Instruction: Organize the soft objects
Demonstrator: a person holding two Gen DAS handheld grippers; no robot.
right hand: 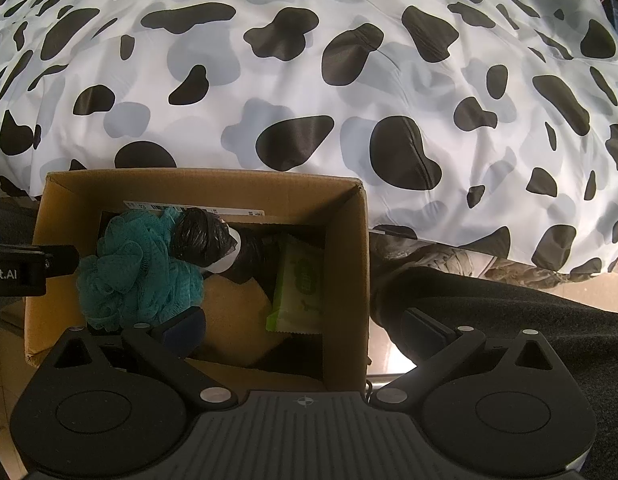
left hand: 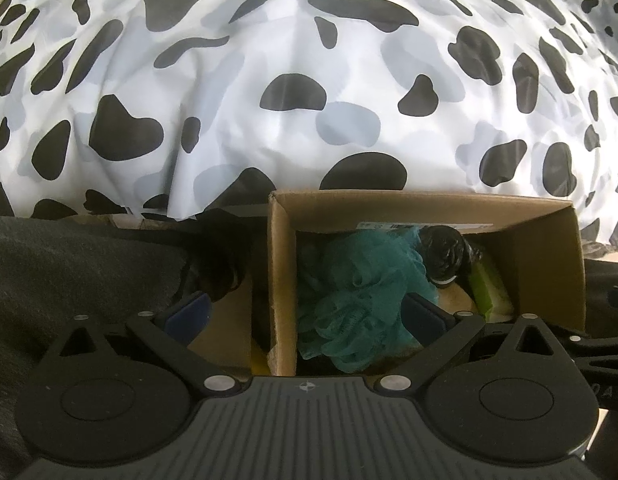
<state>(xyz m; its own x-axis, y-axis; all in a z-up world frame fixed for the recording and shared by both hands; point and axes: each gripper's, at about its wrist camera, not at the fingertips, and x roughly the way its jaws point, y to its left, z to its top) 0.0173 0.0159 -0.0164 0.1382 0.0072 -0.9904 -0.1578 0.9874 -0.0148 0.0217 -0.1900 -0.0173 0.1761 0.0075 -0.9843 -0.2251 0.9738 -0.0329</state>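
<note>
Hovering over the cardboard box (right hand: 349, 264), both the left gripper (left hand: 305, 312) and right gripper (right hand: 305, 320) are held spread, empty; a teal loofah (right hand: 137, 268) grasp is likely required next.

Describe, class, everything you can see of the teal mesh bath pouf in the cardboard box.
The teal mesh bath pouf is a ruffled ball of gathered netting, soft and airy in look. It lies loose in the left part of the open cardboard box, near the left wall. A roll of black plastic bags rests against its upper right side. No gripper holds it.
</note>
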